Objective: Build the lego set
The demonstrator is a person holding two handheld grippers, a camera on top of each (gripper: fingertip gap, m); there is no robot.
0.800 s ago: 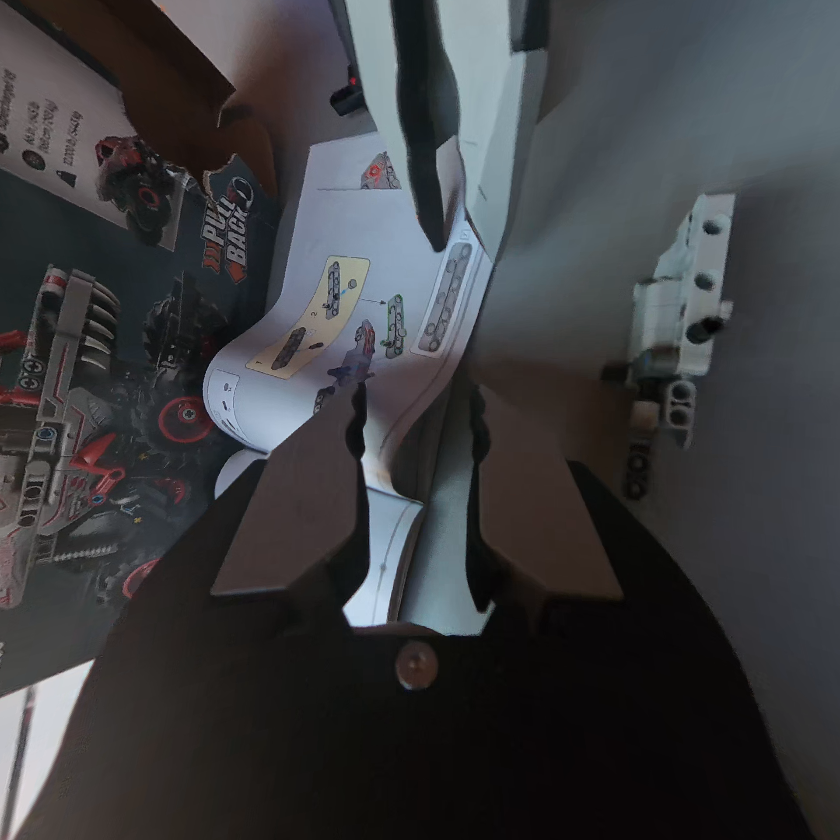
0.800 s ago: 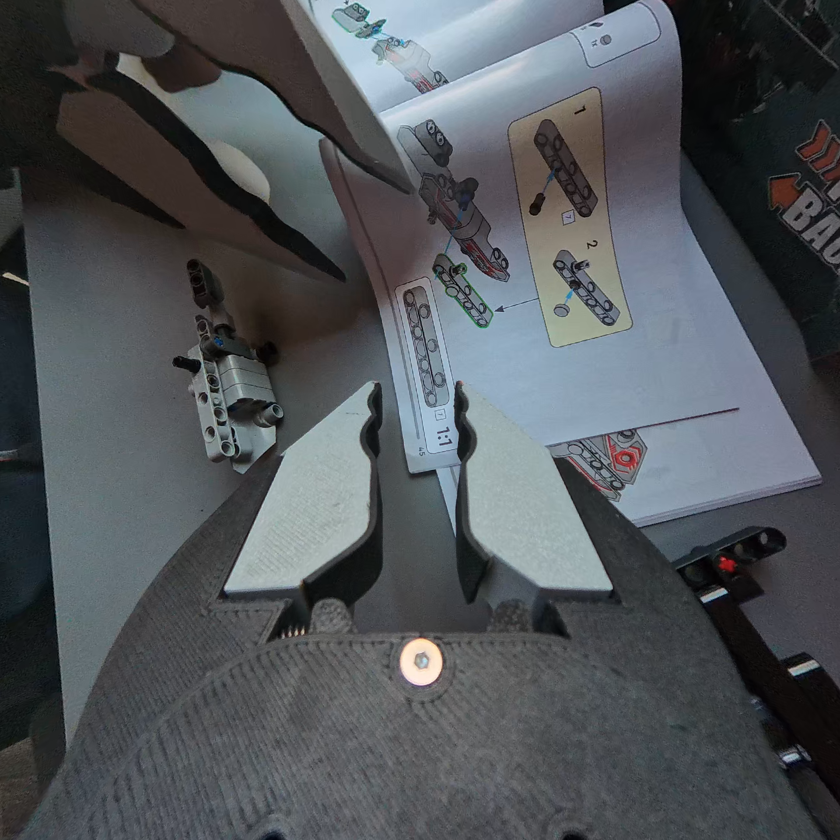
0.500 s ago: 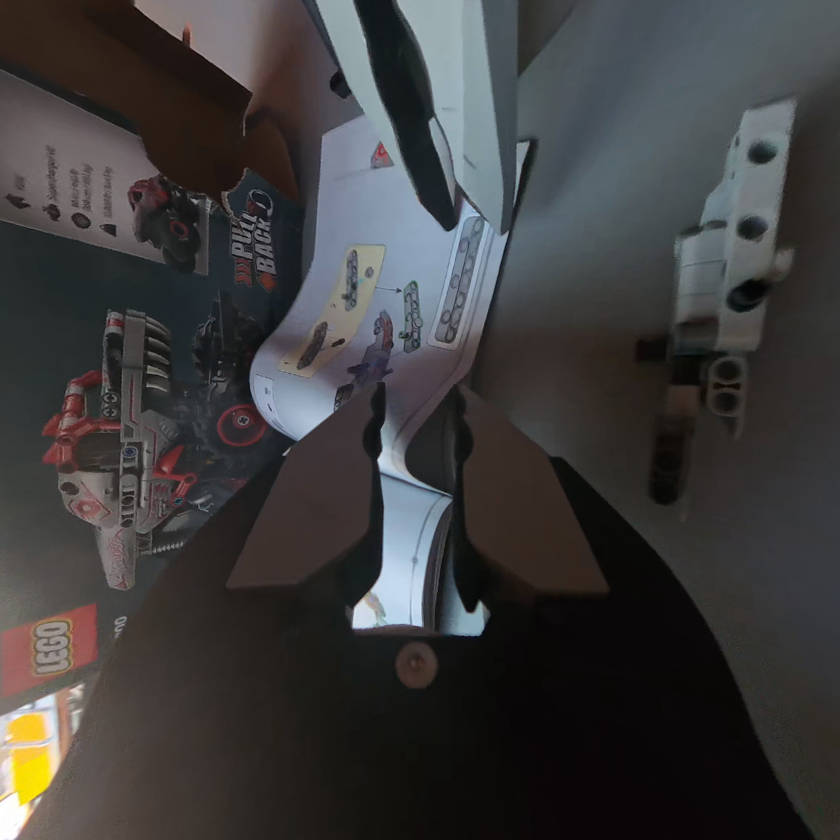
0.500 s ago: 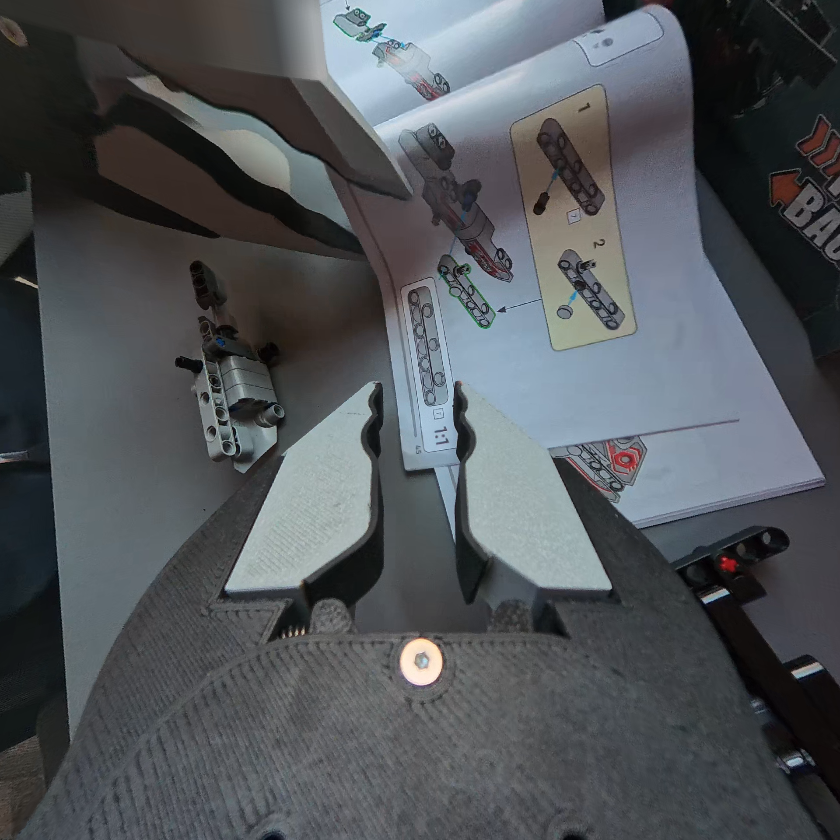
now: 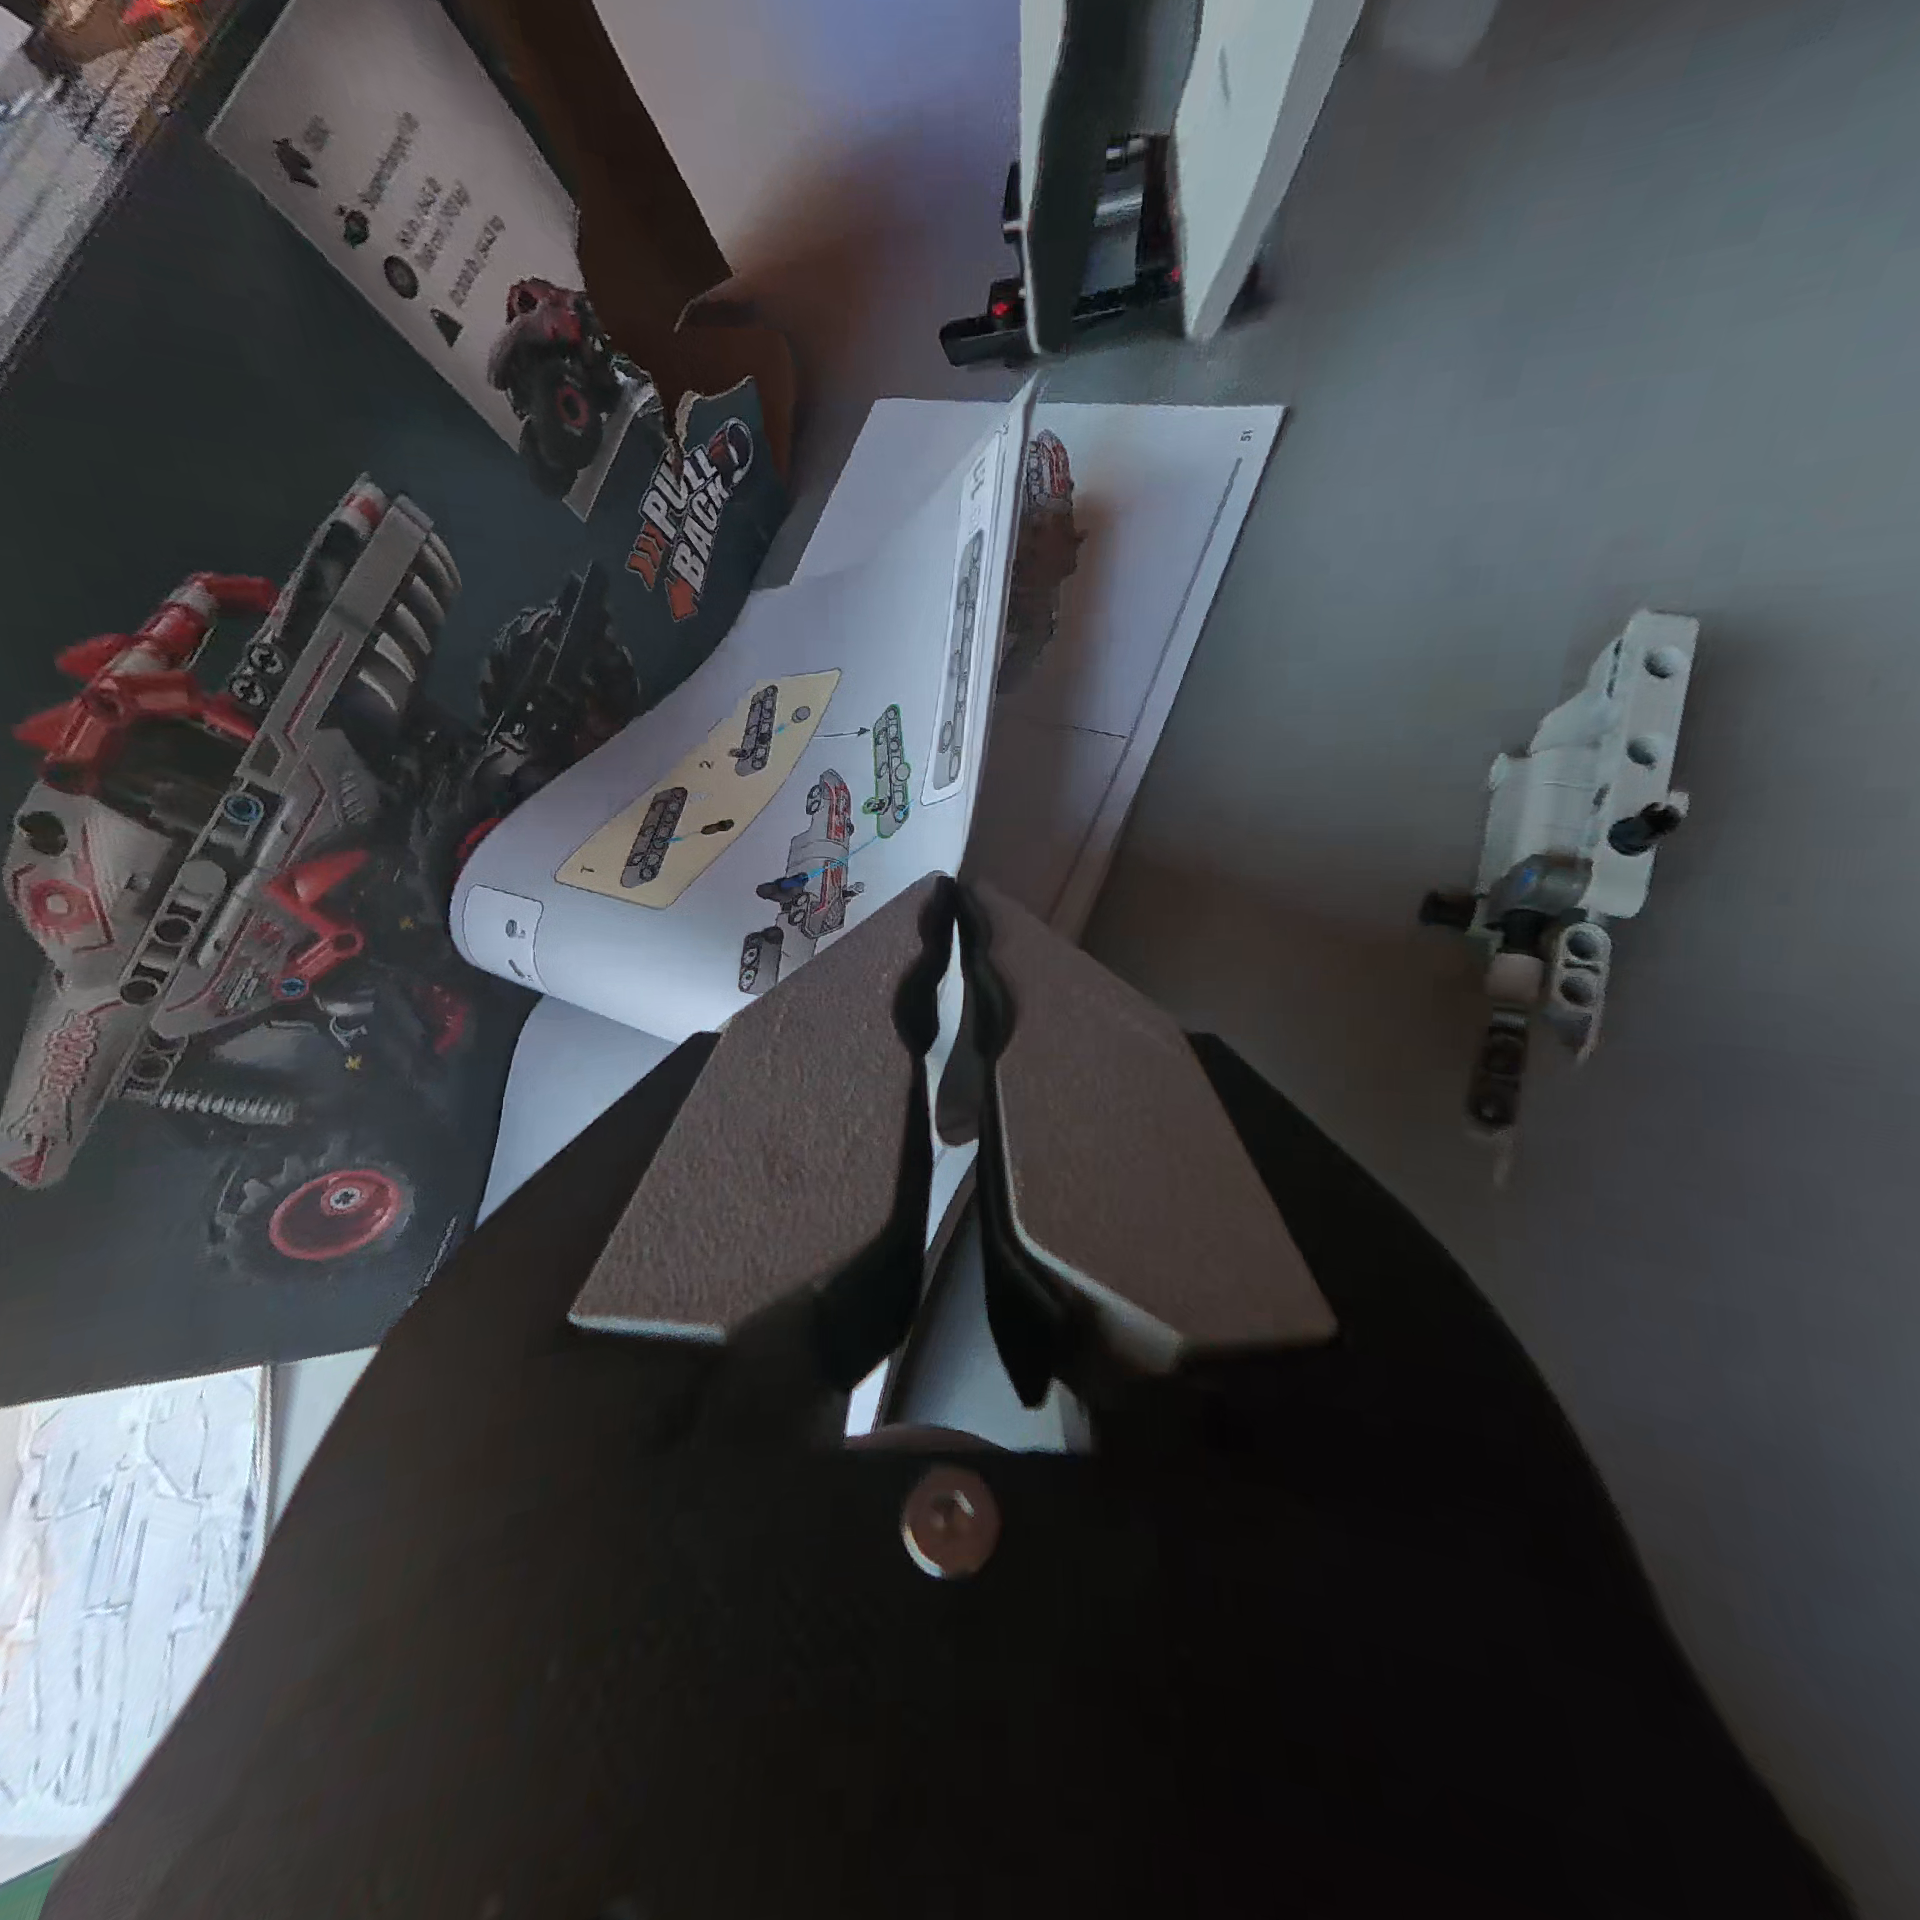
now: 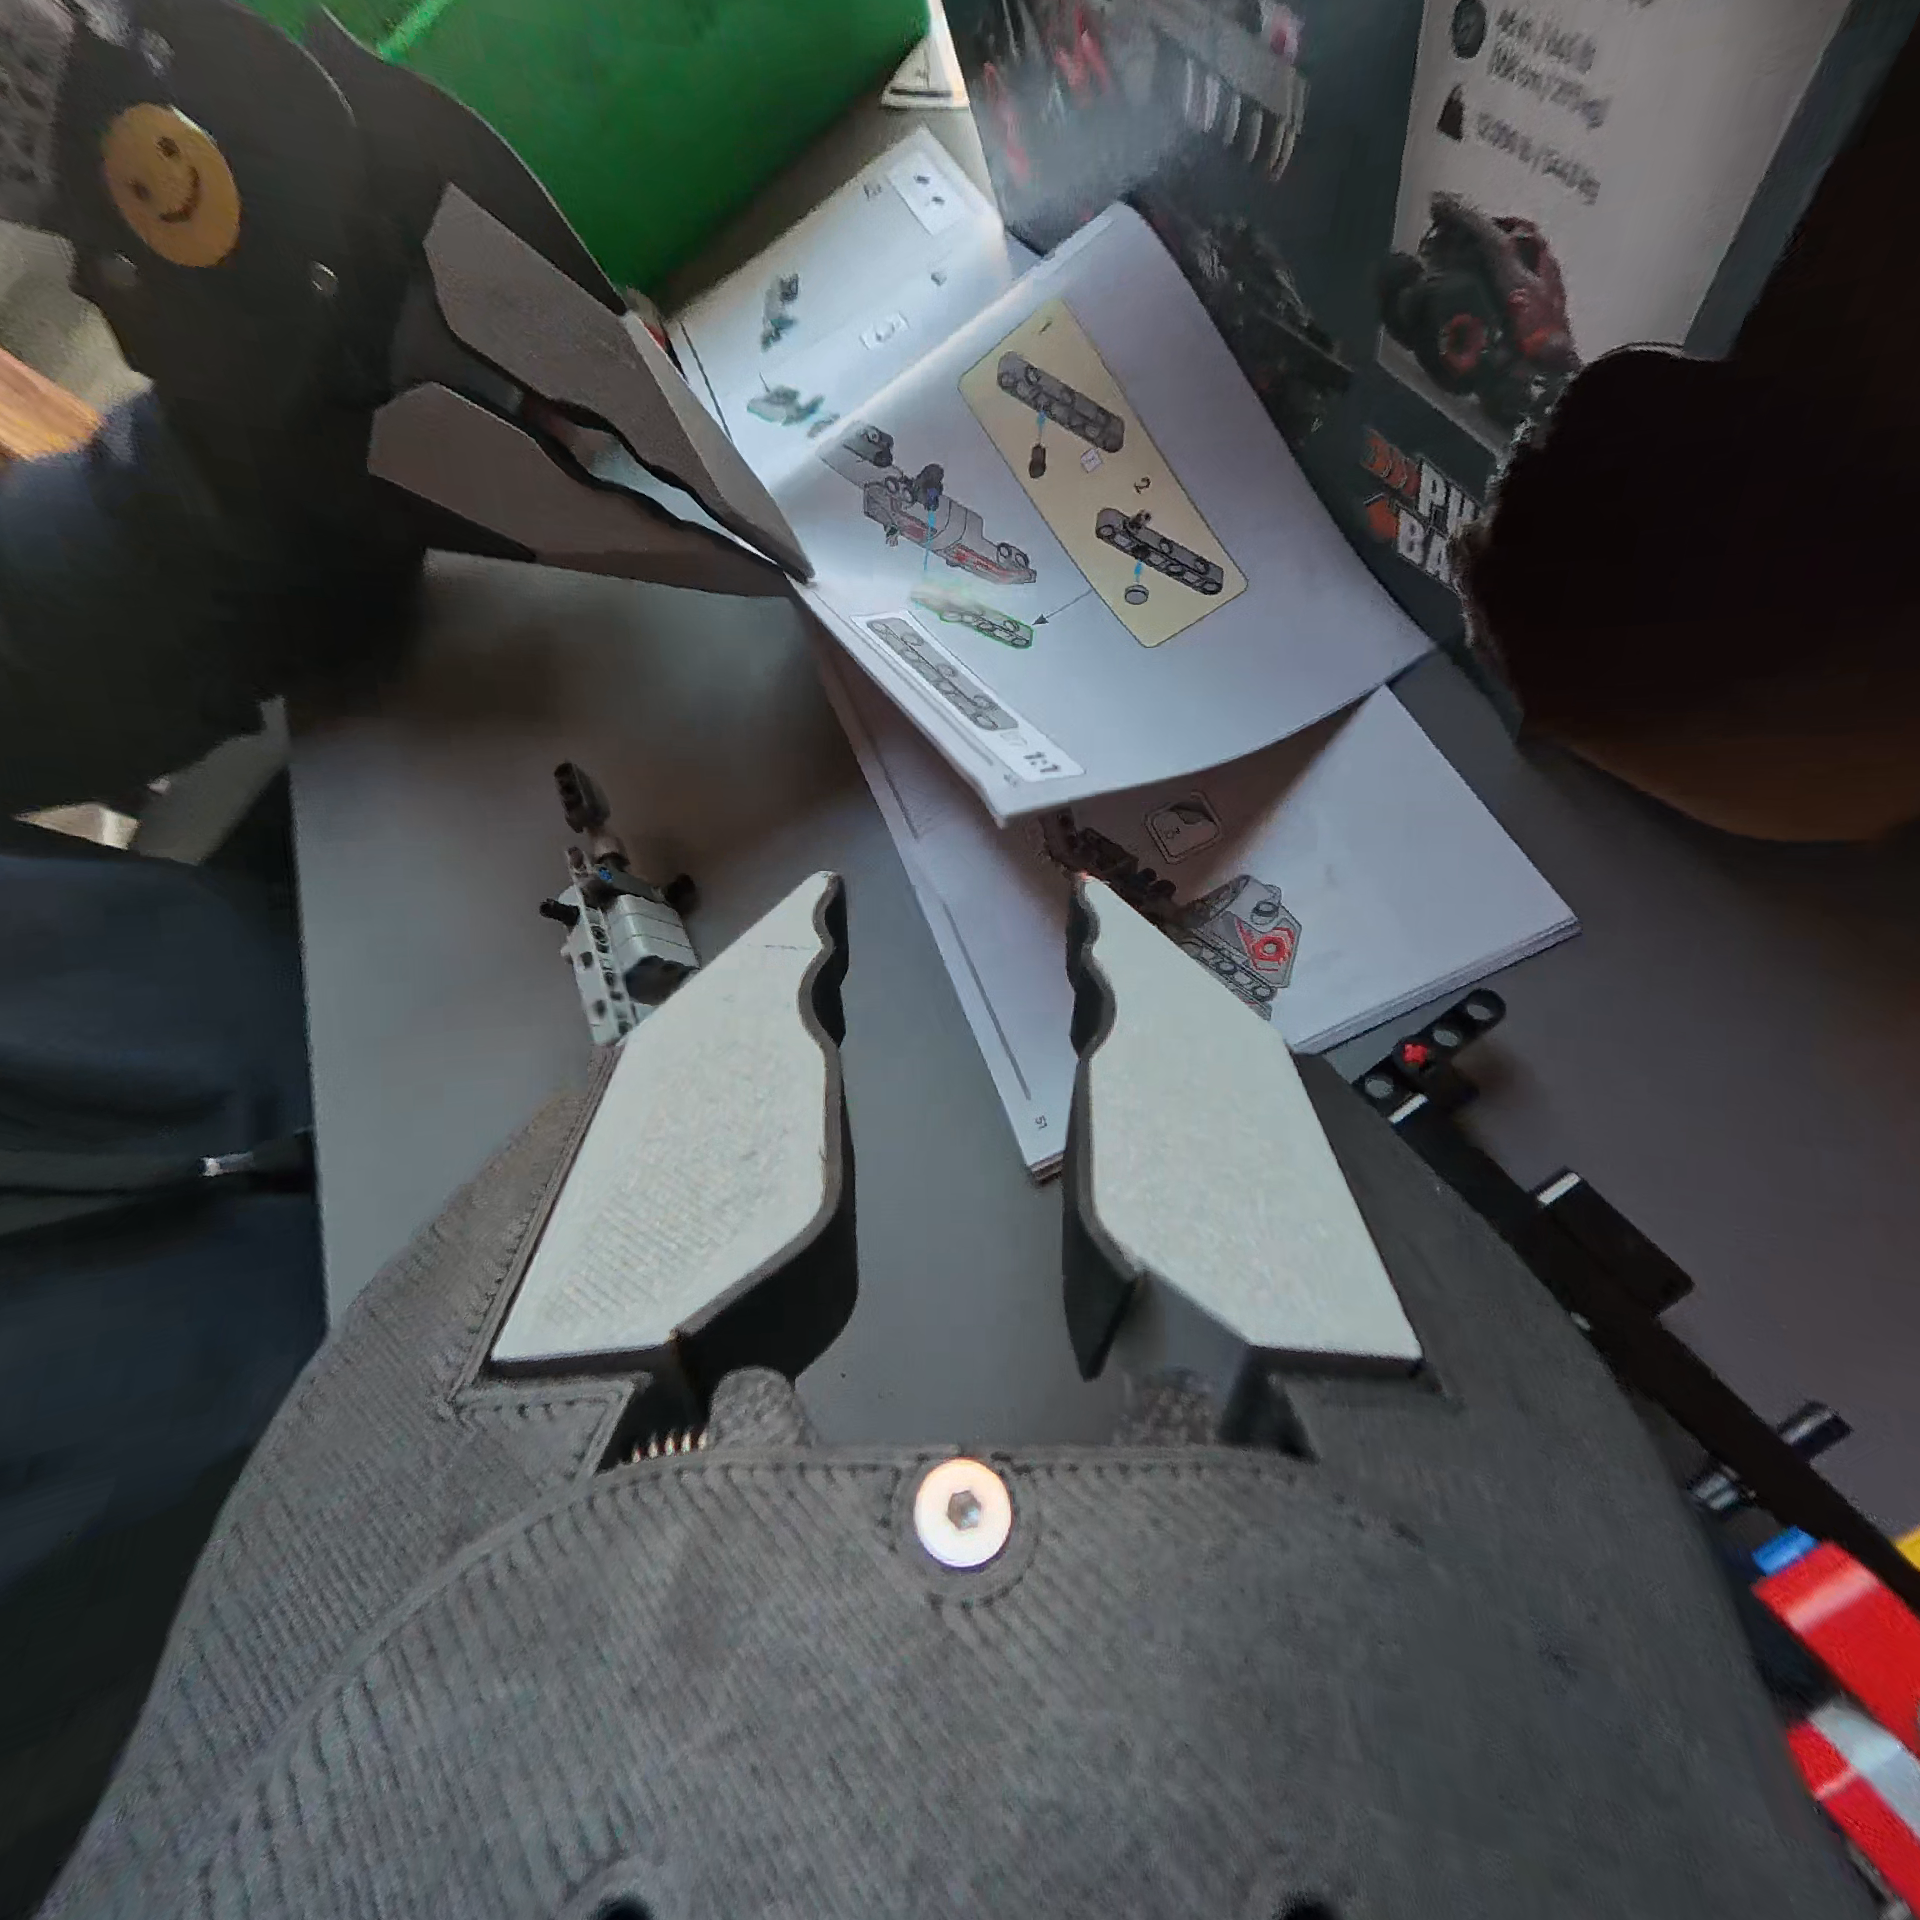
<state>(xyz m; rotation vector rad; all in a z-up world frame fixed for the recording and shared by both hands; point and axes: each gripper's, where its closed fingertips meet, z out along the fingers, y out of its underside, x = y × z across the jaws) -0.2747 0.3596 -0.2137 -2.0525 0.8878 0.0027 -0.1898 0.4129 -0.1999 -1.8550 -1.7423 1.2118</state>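
The open instruction booklet (image 5: 727,748) lies on the grey table. My left gripper (image 5: 948,902) is shut on the edge of its upper page, which curls up off the page below. The right wrist view shows this pinch too: the left gripper (image 6: 800,566) holds the lifted page (image 6: 1091,499) at its corner. My right gripper (image 6: 956,894) is open and empty, above the table just short of the booklet's lower page (image 6: 1403,862). A small white and grey lego sub-assembly (image 5: 1558,831) lies alone on the table, left of my right gripper's left finger in the right wrist view (image 6: 623,935).
The dark lego box (image 5: 208,727) with its torn brown flap lies beyond the booklet (image 6: 1455,208). A long black beam assembly (image 6: 1455,1049) lies at the right, with red and blue bricks (image 6: 1839,1662) near it. A green surface (image 6: 665,104) is at the back. A dark sleeve (image 6: 104,1039) is at the left. One gripper's finger ends stand about 11 cm off the other's.
My left gripper has closed on the page edge and lifted it. My right gripper has drawn back from the booklet and its jaws stand wider apart.
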